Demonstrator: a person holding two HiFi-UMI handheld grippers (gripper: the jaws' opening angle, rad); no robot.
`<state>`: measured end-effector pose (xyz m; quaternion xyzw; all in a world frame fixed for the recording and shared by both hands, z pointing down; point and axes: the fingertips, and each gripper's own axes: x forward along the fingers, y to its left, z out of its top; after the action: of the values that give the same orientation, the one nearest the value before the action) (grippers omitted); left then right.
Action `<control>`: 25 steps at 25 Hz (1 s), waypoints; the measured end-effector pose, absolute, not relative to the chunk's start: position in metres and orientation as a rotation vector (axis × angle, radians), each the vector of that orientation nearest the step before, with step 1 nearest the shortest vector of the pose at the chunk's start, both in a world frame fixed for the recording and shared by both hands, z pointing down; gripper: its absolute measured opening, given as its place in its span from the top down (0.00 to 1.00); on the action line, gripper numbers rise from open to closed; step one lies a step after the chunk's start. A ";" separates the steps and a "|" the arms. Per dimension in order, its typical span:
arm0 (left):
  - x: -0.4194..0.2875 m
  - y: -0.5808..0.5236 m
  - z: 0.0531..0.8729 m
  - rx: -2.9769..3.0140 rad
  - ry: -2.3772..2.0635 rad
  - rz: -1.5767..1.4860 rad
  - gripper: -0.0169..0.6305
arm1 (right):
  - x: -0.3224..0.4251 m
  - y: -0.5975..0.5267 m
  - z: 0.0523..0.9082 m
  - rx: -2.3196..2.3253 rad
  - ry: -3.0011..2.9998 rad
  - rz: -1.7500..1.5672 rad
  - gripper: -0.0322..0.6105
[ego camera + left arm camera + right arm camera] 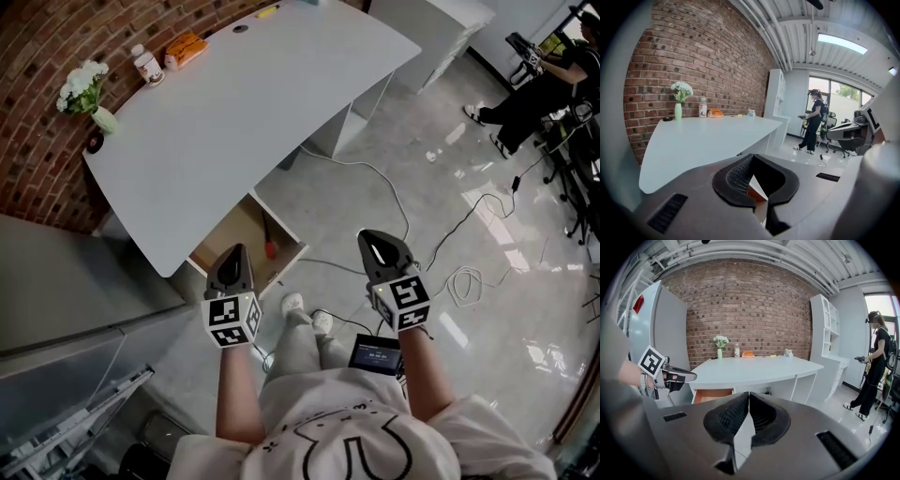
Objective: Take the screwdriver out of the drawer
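The drawer [230, 239] stands pulled open under the white desk [234, 122], its wooden inside showing. In it lies the screwdriver [269, 247], a dark shaft with a red handle, near the drawer's right side. My left gripper [234, 251] hovers just over the drawer's front edge, a little left of the screwdriver, jaws shut and empty. The right gripper [377, 240] hangs over the floor to the drawer's right, also shut with nothing in it. From the right gripper view the open drawer [711, 394] sits below the desk, with the left gripper [679, 376] in front of it.
On the desk's far edge stand a flower vase [89, 94], a bottle [147, 64] and an orange packet [185, 47]. A grey cabinet [56, 281] flanks the drawer's left. Cables [450, 272] trail over the floor on the right. A person [876, 362] stands far right.
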<state>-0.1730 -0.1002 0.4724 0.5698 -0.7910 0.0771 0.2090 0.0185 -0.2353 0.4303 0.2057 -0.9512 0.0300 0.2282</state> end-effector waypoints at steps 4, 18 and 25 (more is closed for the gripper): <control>-0.192 -0.112 0.483 1.611 -2.155 0.202 0.96 | 0.000 -0.247 0.438 0.616 -2.589 0.089 0.92; -0.216 -0.126 0.545 1.535 -2.094 0.249 0.96 | -0.035 -0.262 0.501 0.517 -2.543 0.147 0.92; -0.204 -0.130 0.589 1.467 -2.075 0.281 0.96 | -0.029 -0.278 0.546 0.465 -2.537 0.165 0.92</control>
<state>-0.2035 -0.1298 0.5892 0.5493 -0.7773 0.1051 0.2883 -0.0294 -0.2778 0.5461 0.1731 -0.9438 0.0614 0.2749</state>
